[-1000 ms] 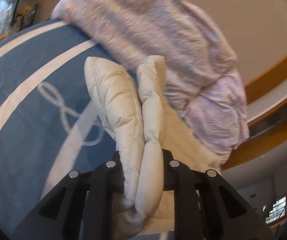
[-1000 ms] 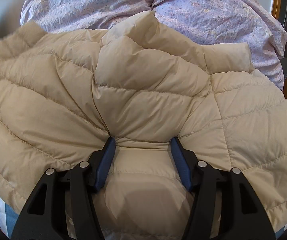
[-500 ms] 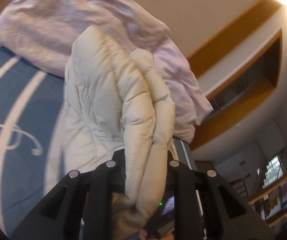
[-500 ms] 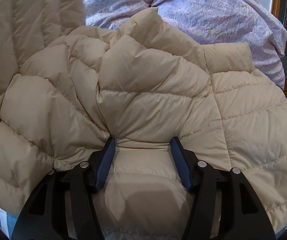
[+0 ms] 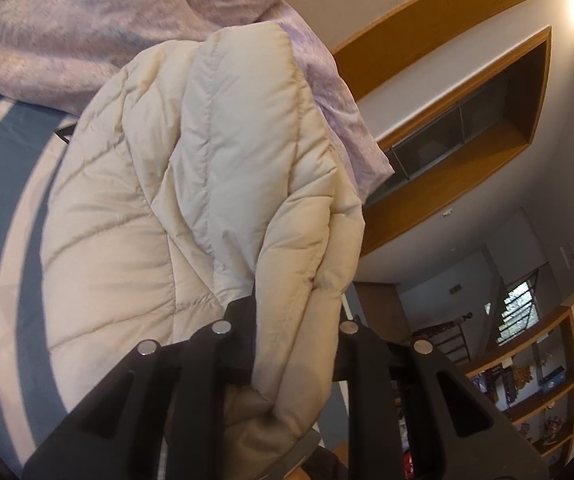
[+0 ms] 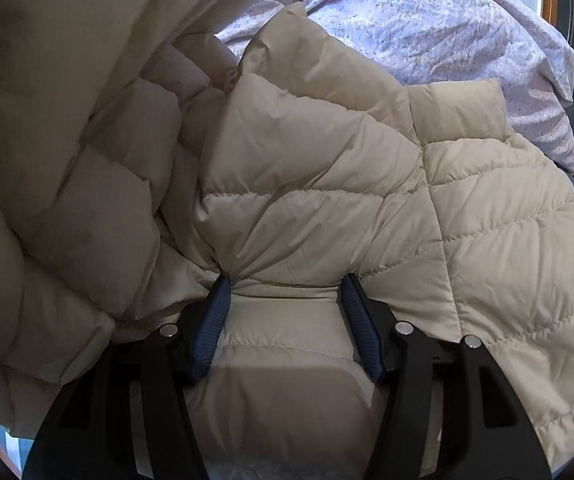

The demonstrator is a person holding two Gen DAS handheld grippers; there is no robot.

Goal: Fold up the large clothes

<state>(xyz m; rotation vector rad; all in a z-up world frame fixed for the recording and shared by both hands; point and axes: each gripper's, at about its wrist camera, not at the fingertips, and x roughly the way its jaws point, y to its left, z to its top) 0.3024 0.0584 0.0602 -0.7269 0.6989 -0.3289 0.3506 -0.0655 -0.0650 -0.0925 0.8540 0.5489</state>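
Folding is underway but far from finished. My left gripper (image 5: 287, 344) is clamped on a bunched edge of the cream down jacket (image 5: 215, 168), holding it up off the blue bedspread (image 5: 3, 184) so that side arches over toward the middle. My right gripper (image 6: 285, 300) pinches a thick fold of the jacket's body between its blue pads (image 6: 215, 312), pinning it to the bed beside the lilac duvet (image 6: 447, 28). I judge 1 side fold half-made; laying it flat, the other side and the final fold-over remain.
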